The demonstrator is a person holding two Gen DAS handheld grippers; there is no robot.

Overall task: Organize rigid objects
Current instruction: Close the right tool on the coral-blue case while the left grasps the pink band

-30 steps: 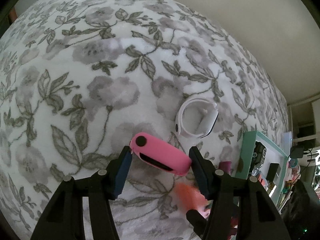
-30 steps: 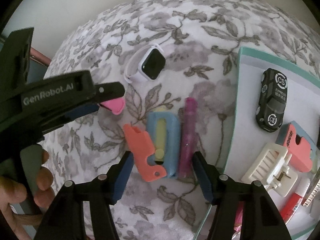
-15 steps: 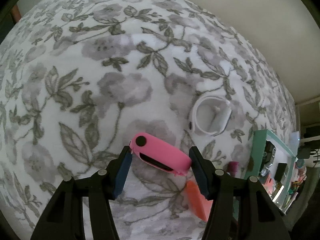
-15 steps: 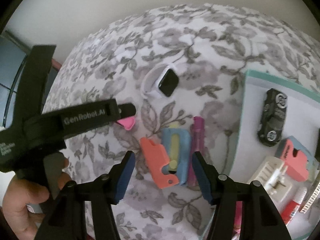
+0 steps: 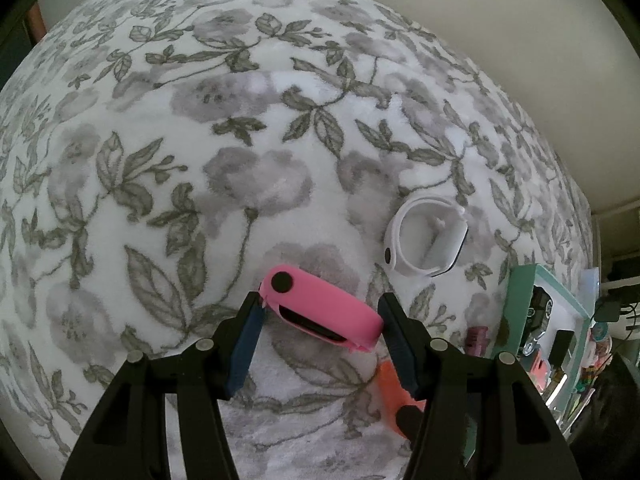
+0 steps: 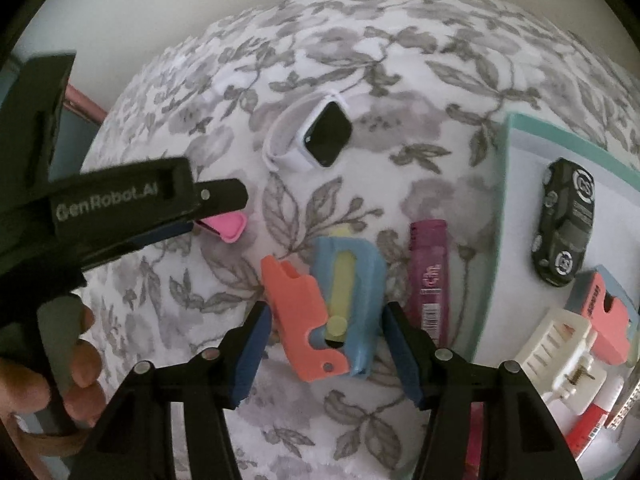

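In the right wrist view, the left tool (image 6: 224,216) is covering most of the pink band (image 6: 229,227), leaving only a tip showing. The picture's right edge is cutting off the teal tray (image 6: 505,216) and the red-and-white tube (image 6: 600,416). In the left wrist view, the right finger (image 5: 400,344) is hiding part of the orange piece (image 5: 390,392), and the tray's contents are appearing too small to identify.

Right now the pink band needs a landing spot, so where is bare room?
The floral blanket lies bare to the left of and beyond the white smartwatch. A smaller bare strip shows in the teal tray, left of the toy car. It is crowded around the coral and blue toy, the magenta tube and the tray's near corner.
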